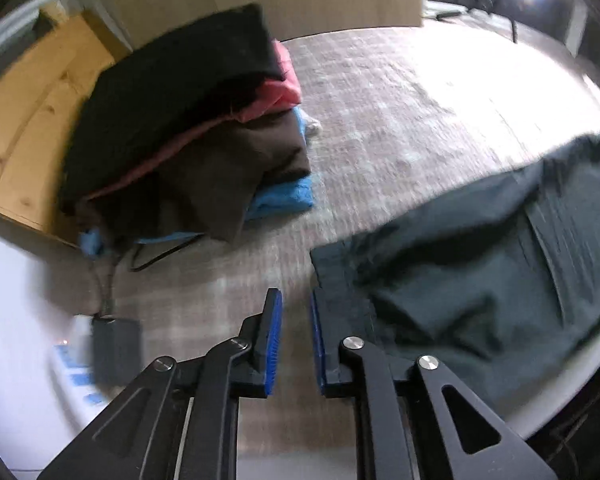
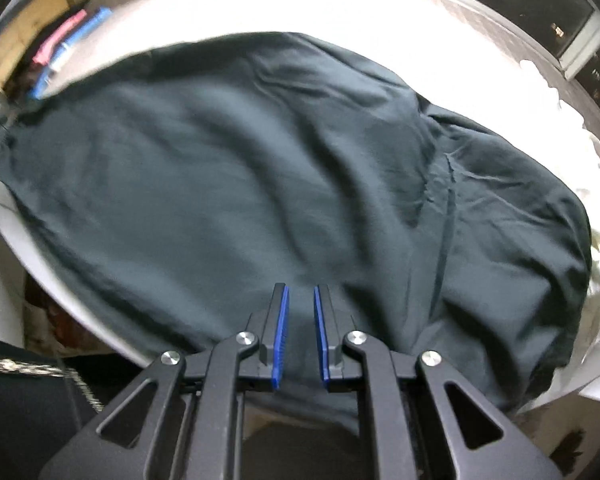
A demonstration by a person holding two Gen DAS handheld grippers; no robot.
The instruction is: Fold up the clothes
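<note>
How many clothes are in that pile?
4 that show: a black one on top, then pink, then brown, and blue at the bottom. More may be hidden inside.

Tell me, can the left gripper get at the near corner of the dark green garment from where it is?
Probably yes. The left gripper is open, its right finger already by the dark green garment corner, and nothing lies between them on the table.

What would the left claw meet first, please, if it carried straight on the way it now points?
Probably bare tabletop: the open left claw points between the dark green garment and the folded stack.
</note>
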